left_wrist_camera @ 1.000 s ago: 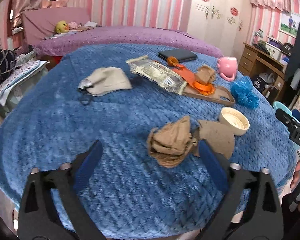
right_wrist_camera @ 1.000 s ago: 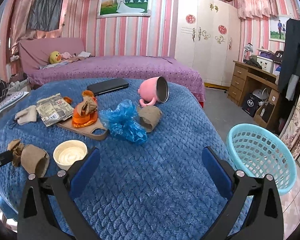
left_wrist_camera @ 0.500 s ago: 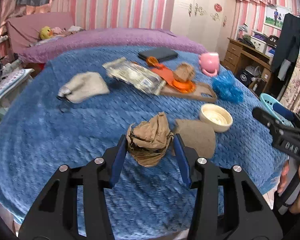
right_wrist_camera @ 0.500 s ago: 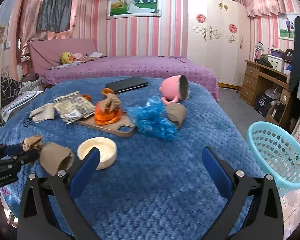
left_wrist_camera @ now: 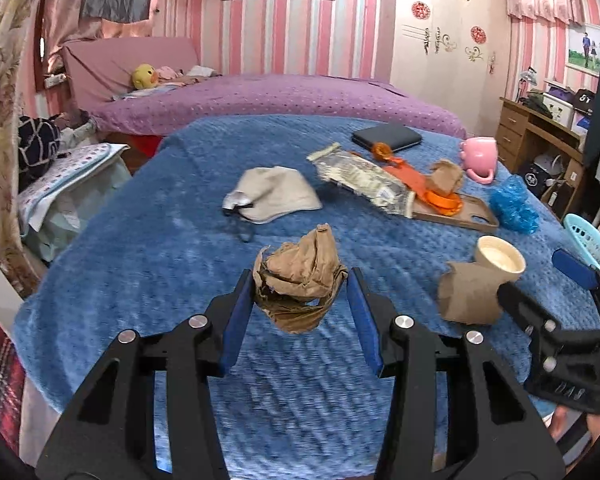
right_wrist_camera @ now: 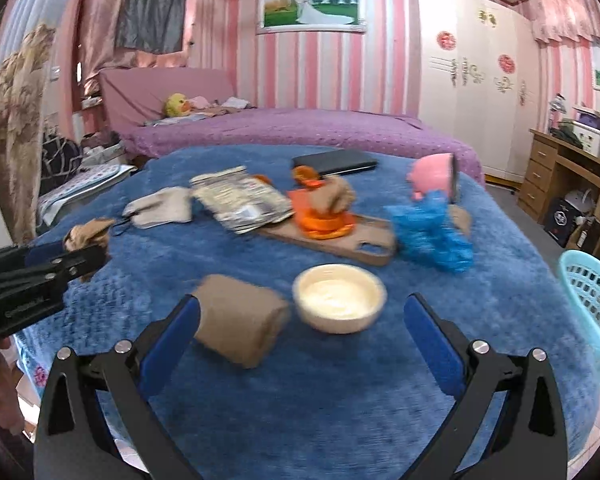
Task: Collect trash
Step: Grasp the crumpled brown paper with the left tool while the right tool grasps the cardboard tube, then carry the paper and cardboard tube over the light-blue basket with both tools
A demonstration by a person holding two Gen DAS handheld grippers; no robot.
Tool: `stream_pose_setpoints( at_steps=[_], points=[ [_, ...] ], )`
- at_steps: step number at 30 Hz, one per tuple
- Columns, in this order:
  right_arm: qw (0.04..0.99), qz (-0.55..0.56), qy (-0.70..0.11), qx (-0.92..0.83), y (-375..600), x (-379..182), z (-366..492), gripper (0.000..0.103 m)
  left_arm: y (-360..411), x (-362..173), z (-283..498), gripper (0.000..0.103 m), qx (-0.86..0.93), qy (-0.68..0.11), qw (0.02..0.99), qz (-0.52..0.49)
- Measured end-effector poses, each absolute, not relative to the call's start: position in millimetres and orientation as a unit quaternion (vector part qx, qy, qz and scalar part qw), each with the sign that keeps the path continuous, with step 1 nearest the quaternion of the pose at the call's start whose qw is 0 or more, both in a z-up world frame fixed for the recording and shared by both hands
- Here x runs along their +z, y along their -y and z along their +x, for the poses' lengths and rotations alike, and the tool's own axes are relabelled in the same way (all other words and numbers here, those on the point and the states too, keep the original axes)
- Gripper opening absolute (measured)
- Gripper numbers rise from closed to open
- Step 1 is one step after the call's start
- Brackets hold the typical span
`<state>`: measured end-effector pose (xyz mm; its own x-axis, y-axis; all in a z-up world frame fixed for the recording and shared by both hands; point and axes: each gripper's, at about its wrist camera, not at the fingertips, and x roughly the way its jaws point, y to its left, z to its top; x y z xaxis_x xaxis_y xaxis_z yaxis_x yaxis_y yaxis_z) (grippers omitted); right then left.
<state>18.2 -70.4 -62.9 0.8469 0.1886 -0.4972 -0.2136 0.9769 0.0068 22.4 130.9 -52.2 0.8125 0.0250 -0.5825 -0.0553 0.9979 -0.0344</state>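
1. The left gripper (left_wrist_camera: 300, 292) has its fingers clamped on a crumpled brown paper wad (left_wrist_camera: 298, 280), lifted just above the blue blanket (left_wrist_camera: 160, 248).
2. The right gripper (right_wrist_camera: 300, 320) has its fingers spread wide apart, holding nothing.
3. A brown paper cup (right_wrist_camera: 240, 318) lies on its side by the left finger, at 9 o'clock of the white bowl (right_wrist_camera: 338, 296).
4. A turquoise basket (right_wrist_camera: 592, 304) stands at 3 o'clock, off the blanket.

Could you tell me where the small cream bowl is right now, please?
In the right wrist view the cream bowl sits centre on the blue blanket, beside the brown paper roll and before the wooden board.
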Motion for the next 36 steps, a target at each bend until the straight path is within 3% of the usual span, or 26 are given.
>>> stream_pose_setpoints(
  at_steps=[6, 13, 19, 36],
  points=[
    [0.954, -0.024, -0.279, 0.109, 50.4, -77.0, 27.8, 0.095, -155.4, -48.7, 21.3, 0.046, 0.039, -0.302, 0.951, -0.058],
    [0.942, -0.02, -0.307, 0.136, 41.1, -90.5, 43.3, 0.067, -164.4, -52.5, 20.5, 0.046, 0.049, -0.308, 0.948, -0.064],
    [0.945, -0.022, -0.287, 0.157, 47.8, -76.8, 37.2, 0.058, -160.6, -51.0, 20.2, 0.046, 0.049, -0.306, 0.949, -0.063],
    [0.953, -0.004, -0.269, 0.139, 122.4, -57.9, 66.0, 0.057, -115.8, -45.2, 31.0, 0.046, 0.021, -0.306, 0.95, -0.053]
  ],
)
